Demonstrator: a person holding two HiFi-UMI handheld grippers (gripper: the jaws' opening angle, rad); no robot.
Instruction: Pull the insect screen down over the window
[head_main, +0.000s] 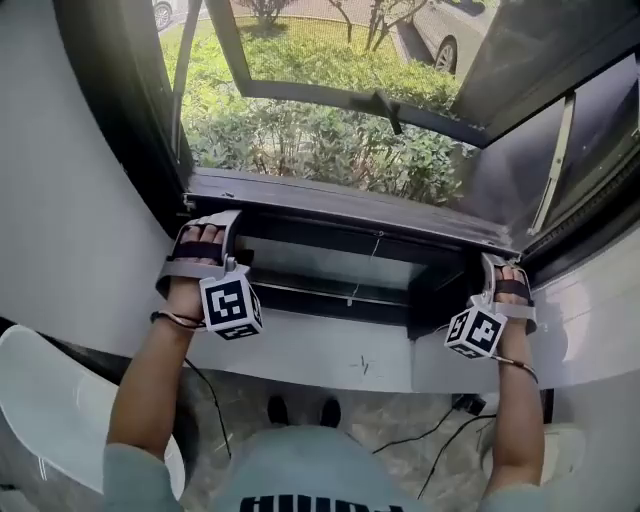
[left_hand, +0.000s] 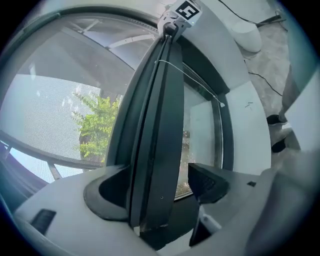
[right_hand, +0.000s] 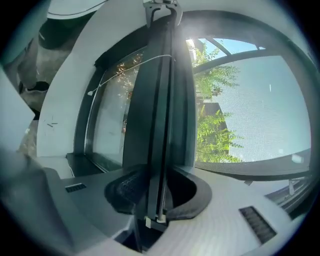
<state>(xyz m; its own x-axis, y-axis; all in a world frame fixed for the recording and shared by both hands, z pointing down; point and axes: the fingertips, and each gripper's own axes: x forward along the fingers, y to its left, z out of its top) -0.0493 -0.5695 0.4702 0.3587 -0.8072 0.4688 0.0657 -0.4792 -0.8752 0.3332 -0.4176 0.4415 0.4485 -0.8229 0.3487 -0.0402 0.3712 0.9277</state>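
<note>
Screen (right_hand: 260, 110) bar (head_main: 340, 208) lies low across the window (head_main: 140, 120), running 9 to 3 o'clock. Left tool (head_main: 208, 228), at the 9 o'clock end, straddles it fairly wide, one pad clear of it. Right tool (head_main: 497, 268), at the 3 o'clock end, clamps it narrowly.

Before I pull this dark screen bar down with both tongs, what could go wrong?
1. Uneven pull: the right tongs clamp the long dark pull bar of the insect screen, but the left tongs show a gap on one side, so that end may slip and the bar may tilt and jam.
2. The thin white cord hanging from the bar's middle might snag under it.
</note>
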